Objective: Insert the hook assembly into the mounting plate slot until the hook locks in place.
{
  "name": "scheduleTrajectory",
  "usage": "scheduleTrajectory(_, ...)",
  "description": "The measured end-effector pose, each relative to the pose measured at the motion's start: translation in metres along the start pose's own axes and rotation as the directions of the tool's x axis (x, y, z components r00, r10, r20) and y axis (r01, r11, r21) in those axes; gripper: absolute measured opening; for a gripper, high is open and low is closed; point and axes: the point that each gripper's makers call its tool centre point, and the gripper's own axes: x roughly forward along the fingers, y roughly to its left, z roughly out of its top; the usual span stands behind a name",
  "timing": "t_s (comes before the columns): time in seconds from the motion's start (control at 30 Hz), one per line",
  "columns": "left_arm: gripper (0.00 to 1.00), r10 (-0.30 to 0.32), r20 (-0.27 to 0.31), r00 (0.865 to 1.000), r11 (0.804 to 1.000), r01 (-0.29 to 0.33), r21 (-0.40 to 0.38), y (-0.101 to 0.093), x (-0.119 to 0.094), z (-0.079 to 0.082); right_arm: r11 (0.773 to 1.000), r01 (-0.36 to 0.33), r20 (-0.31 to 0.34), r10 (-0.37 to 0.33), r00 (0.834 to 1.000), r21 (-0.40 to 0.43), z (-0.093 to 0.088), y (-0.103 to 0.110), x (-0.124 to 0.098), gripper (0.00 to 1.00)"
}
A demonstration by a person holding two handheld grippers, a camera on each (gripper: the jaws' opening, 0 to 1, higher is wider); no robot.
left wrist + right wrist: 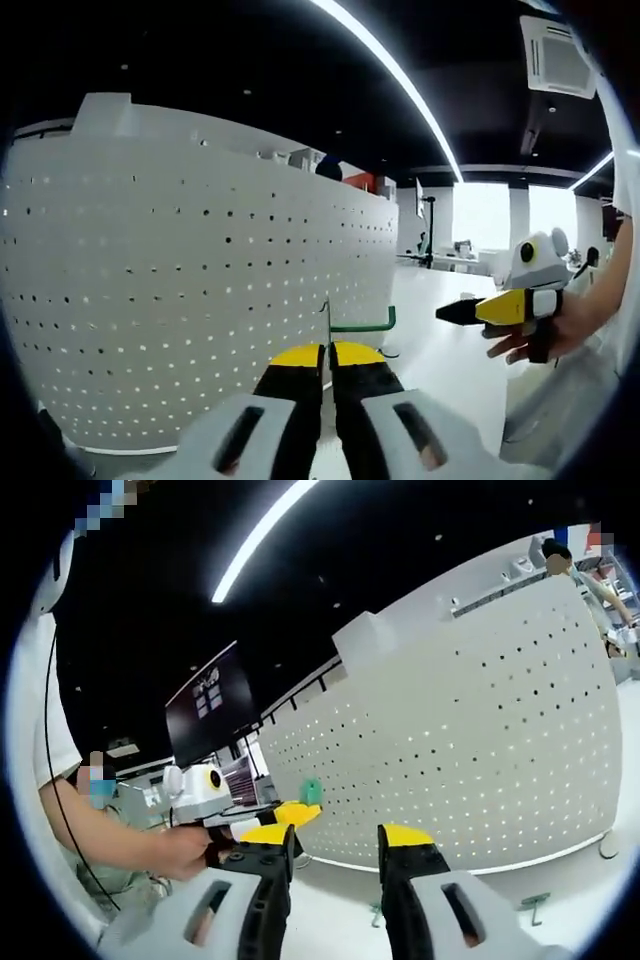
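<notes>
A white perforated mounting plate (190, 290) stands upright on the table and curves across the left gripper view. My left gripper (327, 355) is shut on a green hook assembly (362, 325), whose thin wire rises between the yellow tips just in front of the plate's right end. My right gripper (462, 312) hangs in a hand to the right, away from the plate. In the right gripper view my right gripper (335, 835) is open with nothing between its fingers. There the left gripper (290, 815) holds the green hook (313, 792) near the plate (450, 750).
Small loose metal hooks (535, 905) lie on the white table (330, 900) at the plate's foot. A dark monitor (210, 715) stands behind the left gripper. A person's arm (110, 845) reaches in from the left. Desks and windows (480, 225) lie beyond.
</notes>
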Motion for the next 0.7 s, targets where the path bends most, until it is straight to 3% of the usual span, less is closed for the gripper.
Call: scheduleTrajectory(0.7, 0.02, -0.017, 0.004, 1.0, 1.0, 0.017, -0.012, -0.014, 0.004, 0.0, 0.999, -0.03, 0.022, 0.03, 0.999, 0.019, 0.002, 0.015, 0.049, 0.16)
